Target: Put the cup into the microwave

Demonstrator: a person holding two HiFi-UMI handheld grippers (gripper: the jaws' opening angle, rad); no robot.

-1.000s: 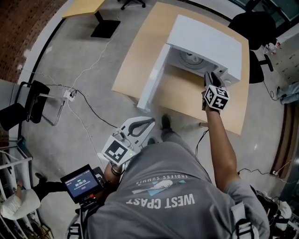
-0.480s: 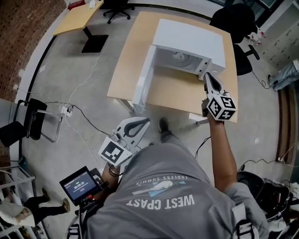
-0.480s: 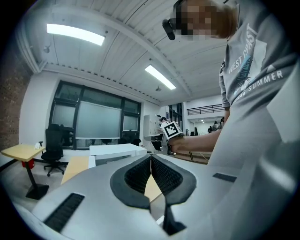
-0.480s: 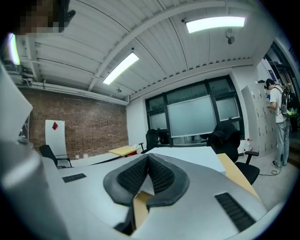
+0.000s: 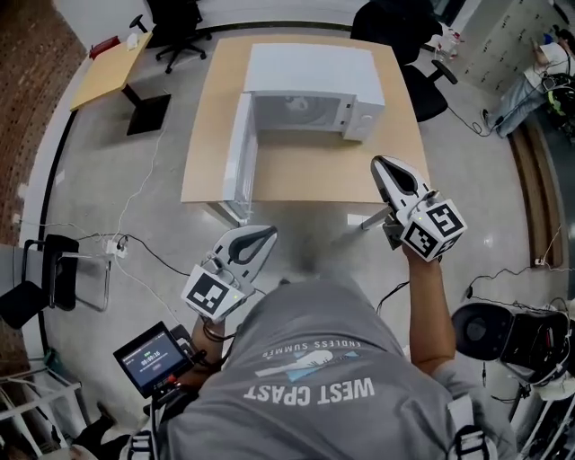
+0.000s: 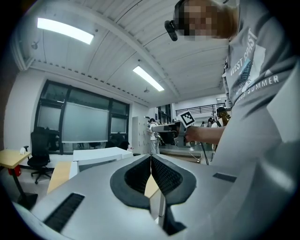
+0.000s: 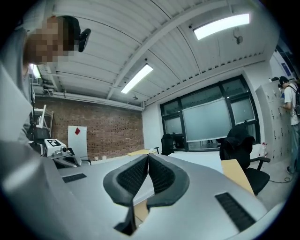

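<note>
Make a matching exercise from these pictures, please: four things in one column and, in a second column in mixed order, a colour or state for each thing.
Things:
1. microwave door
2. right gripper
3. table
4. chair behind the table

Colour or state:
A. black
B. shut, nothing between the jaws
C. light wood
D. swung open

Pairs: 1-D, 2-B, 3-C, 4-A

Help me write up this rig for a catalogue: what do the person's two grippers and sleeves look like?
Both the left gripper and the right gripper are pale grey, smooth, tapered shells, with dark ribbed pads lining the jaws. Each carries a white cube printed with black square markers. The person wears a grey short-sleeved T-shirt with white lettering.
</note>
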